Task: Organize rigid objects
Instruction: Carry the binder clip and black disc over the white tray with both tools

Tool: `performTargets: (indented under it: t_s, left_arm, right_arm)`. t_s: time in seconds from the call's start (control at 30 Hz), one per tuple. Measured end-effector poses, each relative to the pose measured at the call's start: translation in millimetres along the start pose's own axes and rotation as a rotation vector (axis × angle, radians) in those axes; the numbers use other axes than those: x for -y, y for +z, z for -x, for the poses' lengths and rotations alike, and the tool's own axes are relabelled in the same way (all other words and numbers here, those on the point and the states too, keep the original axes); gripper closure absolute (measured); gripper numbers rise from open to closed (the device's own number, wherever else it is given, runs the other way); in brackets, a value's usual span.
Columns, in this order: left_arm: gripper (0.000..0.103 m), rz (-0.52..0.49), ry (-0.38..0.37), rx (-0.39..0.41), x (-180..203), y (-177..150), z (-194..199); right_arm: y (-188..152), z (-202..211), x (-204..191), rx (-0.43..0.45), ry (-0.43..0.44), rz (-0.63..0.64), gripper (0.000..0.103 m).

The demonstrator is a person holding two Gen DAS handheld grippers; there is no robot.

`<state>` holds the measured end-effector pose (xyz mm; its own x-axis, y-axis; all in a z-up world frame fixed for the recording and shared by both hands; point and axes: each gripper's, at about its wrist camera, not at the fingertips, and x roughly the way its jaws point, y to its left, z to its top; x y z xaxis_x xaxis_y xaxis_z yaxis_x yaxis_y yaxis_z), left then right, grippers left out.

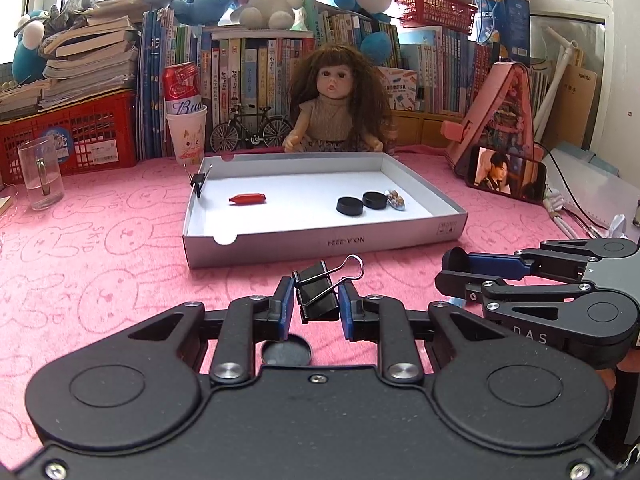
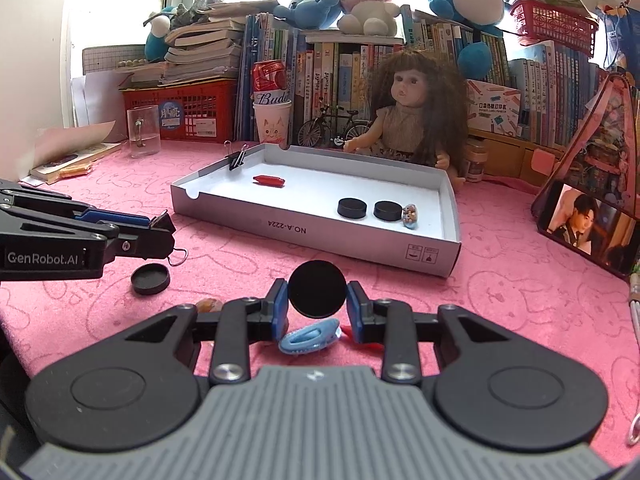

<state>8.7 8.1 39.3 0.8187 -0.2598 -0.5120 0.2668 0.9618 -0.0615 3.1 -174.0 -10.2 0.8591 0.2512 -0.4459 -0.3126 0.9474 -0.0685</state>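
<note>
Two grippers loaded at lower centre: left gripper pinches a binder clip, right gripper a black disc; either could slip short of the tray.

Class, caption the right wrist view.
Right gripper holds a black disc before the white tray.

Both wrist views face the box tray closely, seemingly side by side.
</note>
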Motion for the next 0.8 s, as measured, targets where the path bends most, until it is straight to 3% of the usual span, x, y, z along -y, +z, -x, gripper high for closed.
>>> performTargets:
  t_s: [0.43, 0.8]
  left_arm:
    - [0.081, 0.049, 0.018, 0.023, -28.7, 45.7, -32.9]
    - [0.081, 0.116, 0.007, -0.026, -60.5, 80.8, -84.3]
  right_arm:
    - [46.6, -33.7, 40.9, -0.086, -0.029, -0.130, 0.067]
    - [79.7, -78.6, 67.1, -0.164, -0.002, -0.180, 0.067]
